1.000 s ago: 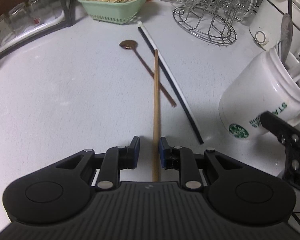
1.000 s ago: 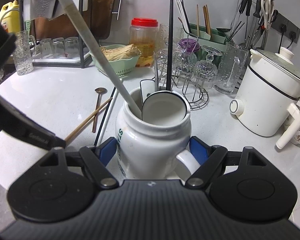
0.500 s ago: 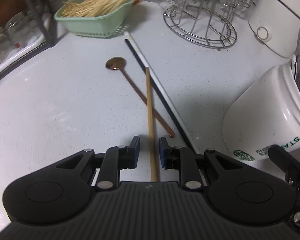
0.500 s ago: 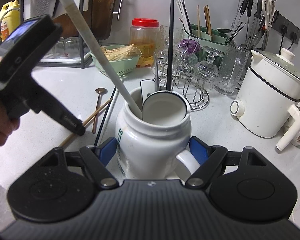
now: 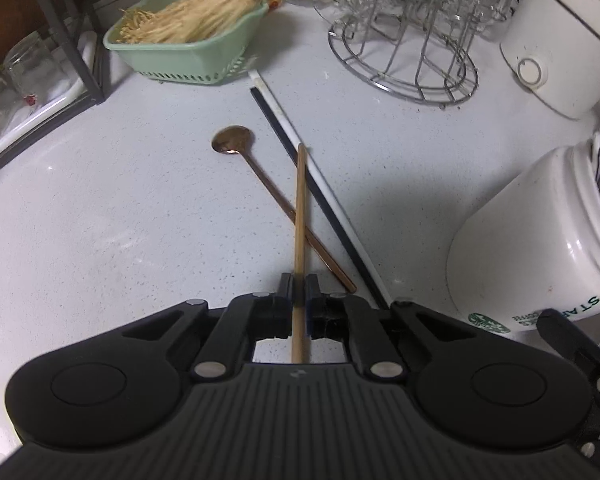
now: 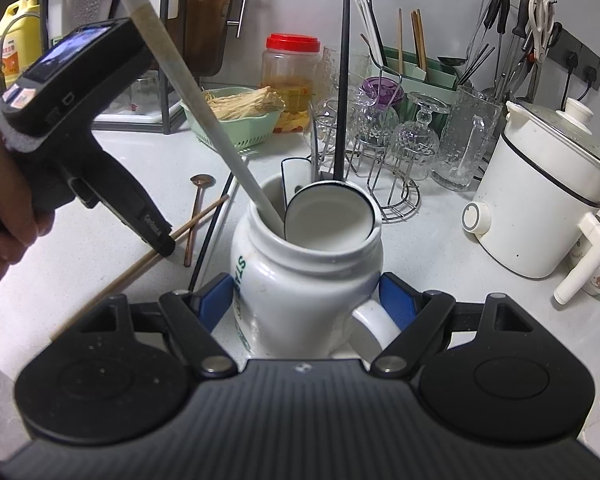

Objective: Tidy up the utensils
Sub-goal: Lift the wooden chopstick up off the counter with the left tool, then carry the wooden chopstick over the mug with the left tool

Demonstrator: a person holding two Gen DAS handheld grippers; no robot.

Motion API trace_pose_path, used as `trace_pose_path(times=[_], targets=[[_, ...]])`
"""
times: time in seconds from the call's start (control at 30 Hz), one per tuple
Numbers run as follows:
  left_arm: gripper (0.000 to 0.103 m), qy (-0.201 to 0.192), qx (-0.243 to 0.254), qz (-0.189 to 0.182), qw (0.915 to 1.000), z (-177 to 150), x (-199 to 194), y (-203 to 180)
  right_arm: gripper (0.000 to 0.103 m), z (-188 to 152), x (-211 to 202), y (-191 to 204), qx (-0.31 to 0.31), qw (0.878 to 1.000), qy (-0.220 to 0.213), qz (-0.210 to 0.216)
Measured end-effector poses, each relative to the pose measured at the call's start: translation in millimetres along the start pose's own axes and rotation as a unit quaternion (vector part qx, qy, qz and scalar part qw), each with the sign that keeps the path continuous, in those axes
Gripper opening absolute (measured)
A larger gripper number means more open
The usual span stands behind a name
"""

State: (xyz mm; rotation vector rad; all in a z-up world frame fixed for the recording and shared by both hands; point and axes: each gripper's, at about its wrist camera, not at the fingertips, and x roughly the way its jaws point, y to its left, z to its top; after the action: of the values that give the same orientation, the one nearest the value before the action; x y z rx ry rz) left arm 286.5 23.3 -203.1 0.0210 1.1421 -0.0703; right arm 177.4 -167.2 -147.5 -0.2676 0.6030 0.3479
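A wooden chopstick point(image 5: 300, 208) lies on the white counter point(image 5: 100, 220), crossing a copper spoon point(image 5: 232, 140). Right of them lie a black chopstick point(image 5: 320, 200) and a white chopstick point(image 5: 284, 116). My left gripper point(image 5: 299, 284) points steeply down; its jaws are closing and the pads press on the wooden chopstick near its close end. In the right wrist view a hand point(image 6: 4, 220) holds that left gripper point(image 6: 162, 240) over the chopstick point(image 6: 204, 214). My right gripper point(image 6: 306, 296) is shut on a white mug point(image 6: 300, 280) that holds a white-handled utensil point(image 6: 188, 92), a black one point(image 6: 342, 100) and an enamel ladle point(image 6: 328, 220).
A green basket of thin sticks point(image 5: 188, 52) and a wire rack of glasses point(image 5: 404, 60) stand behind the utensils. A white electric pot point(image 6: 540, 200) sits at the right. A black shelf frame point(image 5: 80, 40) with glasses is at the left. The mug point(image 5: 540, 240) stands close on the right.
The left gripper's jaws have narrowed onto the wooden chopstick after sliding a little along it towards the mug. The right gripper and mug have not moved.
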Motion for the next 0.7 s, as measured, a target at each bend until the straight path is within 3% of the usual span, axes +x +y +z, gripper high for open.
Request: trace_pose_path(times=[0.27, 0.7], targets=[[0.006, -0.056, -0.016, -0.004, 0.9983, 4.1, -38.0, -0.4, 0.082, 0.0, 0.0, 0.8, -0.002, 1.000, 0.000, 0.000], [0.006, -0.137, -0.051, -0.049, 0.9881, 12.5, -100.1, -7.6, 0.082, -0.6, -0.5, 1.3, -0.006, 1.000, -0.001, 0.000]])
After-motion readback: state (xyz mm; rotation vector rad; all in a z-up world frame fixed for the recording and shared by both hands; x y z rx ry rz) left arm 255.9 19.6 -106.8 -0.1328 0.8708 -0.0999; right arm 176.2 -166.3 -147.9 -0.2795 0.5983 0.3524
